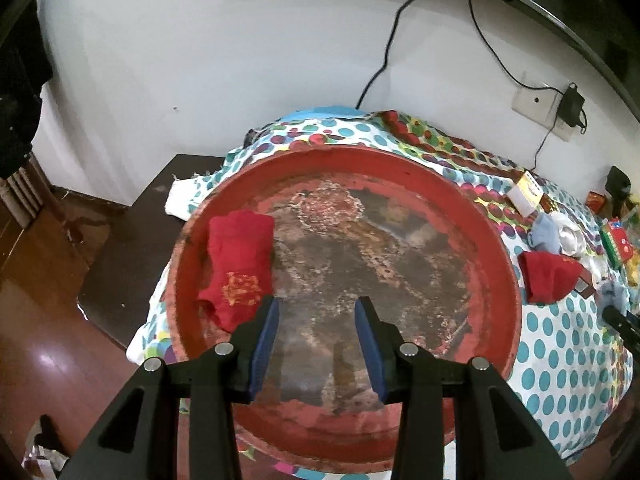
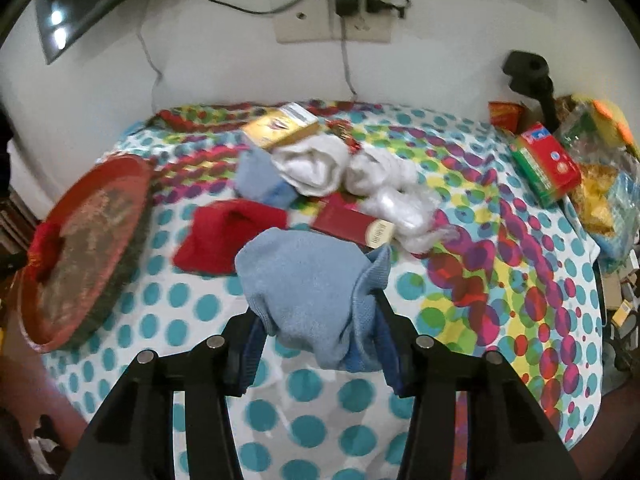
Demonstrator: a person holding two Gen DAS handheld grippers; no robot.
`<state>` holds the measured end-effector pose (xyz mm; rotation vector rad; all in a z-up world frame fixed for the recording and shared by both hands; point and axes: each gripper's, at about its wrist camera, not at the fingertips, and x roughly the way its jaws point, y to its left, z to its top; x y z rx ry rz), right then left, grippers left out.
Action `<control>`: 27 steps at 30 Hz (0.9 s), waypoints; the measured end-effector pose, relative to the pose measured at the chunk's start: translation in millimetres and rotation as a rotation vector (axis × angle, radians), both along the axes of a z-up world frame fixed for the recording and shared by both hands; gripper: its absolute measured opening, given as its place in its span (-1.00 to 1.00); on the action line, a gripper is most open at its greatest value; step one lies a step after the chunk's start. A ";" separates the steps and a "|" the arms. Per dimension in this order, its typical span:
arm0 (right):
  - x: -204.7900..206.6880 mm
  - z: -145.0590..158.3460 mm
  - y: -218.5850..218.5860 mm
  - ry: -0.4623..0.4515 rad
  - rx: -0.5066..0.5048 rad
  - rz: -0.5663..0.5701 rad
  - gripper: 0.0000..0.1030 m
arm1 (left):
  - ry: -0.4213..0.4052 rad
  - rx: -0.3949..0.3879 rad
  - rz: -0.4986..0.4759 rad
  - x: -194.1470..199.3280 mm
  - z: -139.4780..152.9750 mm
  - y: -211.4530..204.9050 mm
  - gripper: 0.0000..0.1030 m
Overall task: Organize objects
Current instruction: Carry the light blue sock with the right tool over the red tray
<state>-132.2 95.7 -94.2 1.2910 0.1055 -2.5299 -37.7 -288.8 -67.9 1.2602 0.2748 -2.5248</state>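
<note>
A round red tray (image 1: 500, 256) with a worn middle lies on the dotted cloth; it also shows in the right wrist view (image 2: 120, 184) at the left. A red sock (image 1: 240, 256) lies in its left part. My left gripper (image 1: 316, 320) is open and empty above the tray, just right of that sock. My right gripper (image 2: 316, 328) is shut on a light blue sock (image 2: 308, 284) and holds it above the cloth. A second red sock (image 2: 228, 236) lies on the cloth (image 2: 180, 312) beyond it, also visible in the left wrist view (image 1: 548, 276).
Behind lie another blue sock (image 2: 260, 180), white socks (image 2: 316, 164), a dark red box (image 2: 348, 224), a gold box (image 2: 280, 124) and a clear plastic bag (image 2: 408, 212). A red-green box (image 2: 548, 160) and snack packs (image 2: 600, 192) sit at the right. A wall socket (image 2: 332, 20) is behind.
</note>
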 end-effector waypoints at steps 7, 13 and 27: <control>16.4 22.5 -52.1 0.025 -0.021 0.130 -0.09 | -0.003 -0.003 0.032 6.7 3.4 -10.3 -0.21; 28.2 26.6 -103.5 0.026 -0.021 0.244 -0.08 | -0.028 -0.014 0.074 9.5 -1.2 -21.7 -0.21; 61.5 14.2 -226.8 0.003 -0.007 0.487 -0.08 | -0.013 -0.003 0.149 24.4 4.7 -49.3 -0.21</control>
